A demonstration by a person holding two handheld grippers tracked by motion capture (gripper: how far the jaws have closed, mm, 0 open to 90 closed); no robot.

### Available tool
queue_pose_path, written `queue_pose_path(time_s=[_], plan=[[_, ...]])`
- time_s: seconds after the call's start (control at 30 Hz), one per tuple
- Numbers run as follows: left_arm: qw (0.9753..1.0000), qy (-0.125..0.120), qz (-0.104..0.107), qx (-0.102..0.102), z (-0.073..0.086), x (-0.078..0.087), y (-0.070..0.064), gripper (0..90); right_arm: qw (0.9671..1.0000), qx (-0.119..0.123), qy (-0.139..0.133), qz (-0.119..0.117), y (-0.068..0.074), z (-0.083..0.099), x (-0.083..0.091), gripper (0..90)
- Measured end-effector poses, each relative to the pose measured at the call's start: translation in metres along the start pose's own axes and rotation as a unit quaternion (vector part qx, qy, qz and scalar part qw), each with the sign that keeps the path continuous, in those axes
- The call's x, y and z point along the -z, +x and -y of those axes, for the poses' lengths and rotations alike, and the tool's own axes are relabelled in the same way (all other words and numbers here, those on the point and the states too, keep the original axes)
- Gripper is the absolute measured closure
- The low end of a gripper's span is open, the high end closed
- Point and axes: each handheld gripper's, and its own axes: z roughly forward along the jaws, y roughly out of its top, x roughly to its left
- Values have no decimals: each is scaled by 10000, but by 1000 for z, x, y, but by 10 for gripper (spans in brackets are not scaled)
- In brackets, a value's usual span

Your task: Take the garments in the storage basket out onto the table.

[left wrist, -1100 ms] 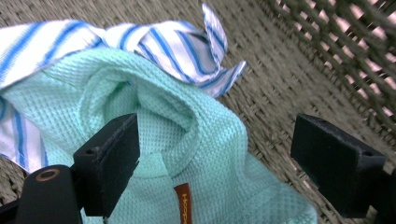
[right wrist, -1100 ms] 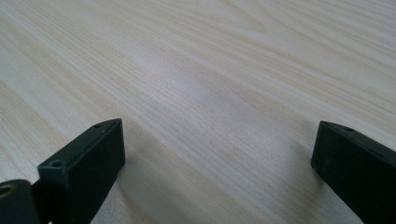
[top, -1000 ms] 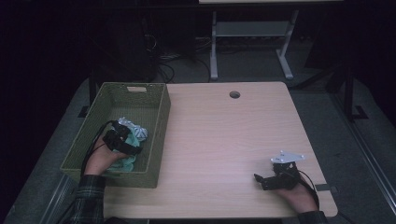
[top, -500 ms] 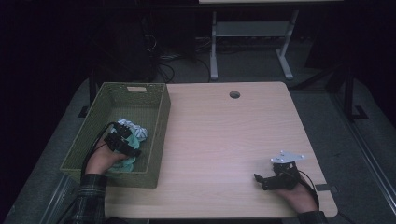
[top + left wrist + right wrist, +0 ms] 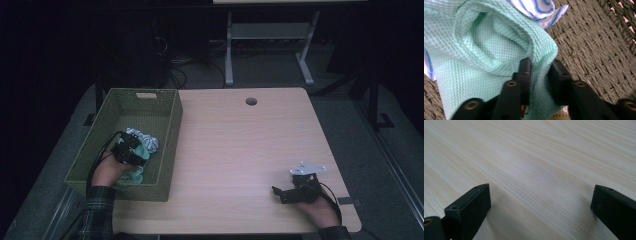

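Observation:
A mint-green waffle cloth (image 5: 486, 50) lies bunched in the green woven basket (image 5: 165, 125) at the table's left, with a white cloth striped in blue (image 5: 541, 10) beside it. My left gripper (image 5: 540, 72) is inside the basket (image 5: 594, 52), its jaws shut on a fold of the green cloth (image 5: 142, 147). From above, the left gripper (image 5: 131, 150) sits over the cloths. My right gripper (image 5: 280, 192) rests near the table's front right edge, open, with only bare wood between its jaws (image 5: 541, 202).
The light wood table (image 5: 240, 150) has a round cable hole (image 5: 251, 101) at the back. Behind the table stand a white metal frame (image 5: 270, 35) and cables on the dark floor.
My left gripper has shifted slightly forward and right within the basket, over the cloths. The right gripper has stayed where it was.

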Motion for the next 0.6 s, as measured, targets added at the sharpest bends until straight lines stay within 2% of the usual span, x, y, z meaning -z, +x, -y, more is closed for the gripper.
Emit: queue_pose_path(time_s=[0.07,0.1,0.13,0.2,0.23,0.3,0.37,0.53,0.6], plan=[[10000,11,29,20,0,2,1,786,10000,-1,-1,0,0,0,0,24],[9999,-88,27,73,0,5,2,795,10000,1,-1,0,0,0,0,24],[9999,-88,27,73,0,5,2,799,10000,1,-1,0,0,0,0,24],[9993,-300,116,178,1,10,4,803,10000,0,0,-2,0,0,0,24],[9993,-300,116,178,1,10,4,805,10000,0,0,-2,0,0,0,24],[9984,-485,194,220,1,14,6,806,10000,-2,2,-3,0,0,0,24],[9965,-710,328,308,3,18,8,807,10000,-3,2,-3,0,0,0,23],[9944,-893,484,292,4,22,10,809,10000,-5,1,-3,0,0,0,24],[9915,-1127,520,379,5,27,12,809,10000,-1,-1,-2,0,0,0,24]])
